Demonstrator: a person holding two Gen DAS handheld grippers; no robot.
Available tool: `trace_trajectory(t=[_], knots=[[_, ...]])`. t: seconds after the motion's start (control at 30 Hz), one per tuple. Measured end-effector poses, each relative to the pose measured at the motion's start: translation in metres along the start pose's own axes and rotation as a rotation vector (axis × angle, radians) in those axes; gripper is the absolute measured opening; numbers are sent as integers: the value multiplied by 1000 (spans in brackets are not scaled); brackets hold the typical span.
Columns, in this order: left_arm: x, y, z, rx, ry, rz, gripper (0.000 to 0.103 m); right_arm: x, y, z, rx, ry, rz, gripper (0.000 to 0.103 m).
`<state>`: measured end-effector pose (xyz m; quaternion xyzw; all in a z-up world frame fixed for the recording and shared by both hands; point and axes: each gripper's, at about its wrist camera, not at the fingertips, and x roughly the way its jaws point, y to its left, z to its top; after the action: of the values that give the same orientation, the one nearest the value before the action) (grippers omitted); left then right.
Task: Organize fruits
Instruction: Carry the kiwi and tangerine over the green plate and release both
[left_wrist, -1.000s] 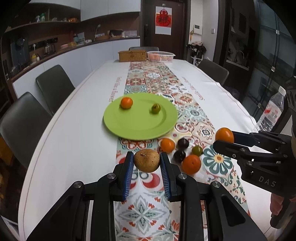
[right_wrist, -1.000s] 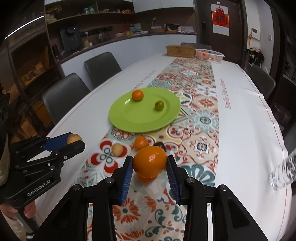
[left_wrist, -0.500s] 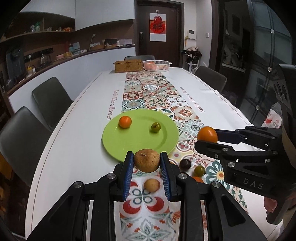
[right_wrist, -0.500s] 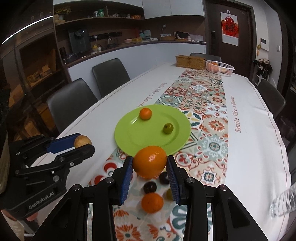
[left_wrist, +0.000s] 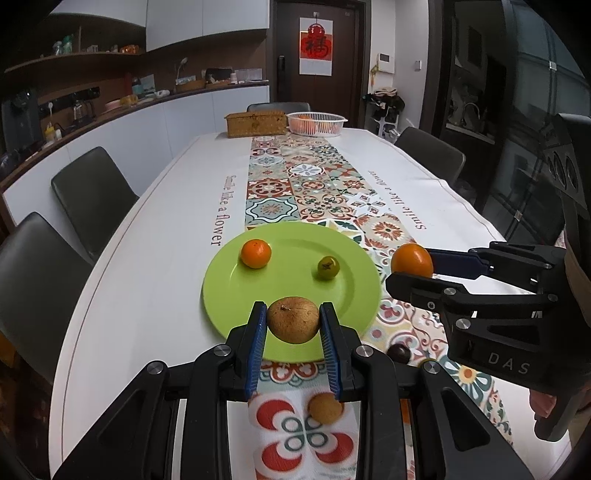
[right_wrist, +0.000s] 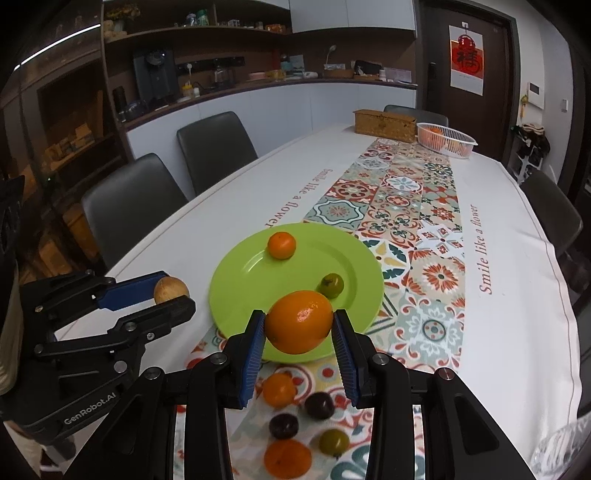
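My left gripper (left_wrist: 293, 321) is shut on a brown round fruit (left_wrist: 293, 319), held above the near rim of the green plate (left_wrist: 236, 280). My right gripper (right_wrist: 299, 323) is shut on a large orange (right_wrist: 299, 321), held above the plate's (right_wrist: 240, 280) near edge. On the plate lie a small orange (left_wrist: 256, 253) and a green fruit (left_wrist: 328, 267). In the right wrist view the left gripper (right_wrist: 171, 295) shows at the left; in the left wrist view the right gripper (left_wrist: 412, 267) shows at the right.
Loose fruit lies on the patterned runner below the grippers: a small brown one (left_wrist: 325, 407), oranges (right_wrist: 279, 389) (right_wrist: 287, 458), dark plums (right_wrist: 319, 405) (right_wrist: 283, 425) and a green one (right_wrist: 333, 441). A wicker box (left_wrist: 256, 124) and white basket (left_wrist: 316, 123) stand at the far end. Chairs line the table.
Both grippers have risen and moved forward with their fruit, from over the loose fruit on the runner to above the plate's near edge.
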<state>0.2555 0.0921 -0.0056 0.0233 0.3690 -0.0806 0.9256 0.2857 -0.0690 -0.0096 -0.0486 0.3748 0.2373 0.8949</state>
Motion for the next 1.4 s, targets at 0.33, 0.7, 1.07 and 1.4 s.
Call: trace_trajectory(t=[0.33,0.7,1.07,1.4], knots=[[50,21,9,-21,40,-34,29,53,-11,11,11,60,10,38],[93,37,12,-63,128,-88,29,89,-15,12,-5,120,-13,38],[102,40,12,-52,147,-75,29,102,-16,10,6,159,-9,38],[75,35,13,-17,87,-11,38,93,-21,11,40,156,-15,39]])
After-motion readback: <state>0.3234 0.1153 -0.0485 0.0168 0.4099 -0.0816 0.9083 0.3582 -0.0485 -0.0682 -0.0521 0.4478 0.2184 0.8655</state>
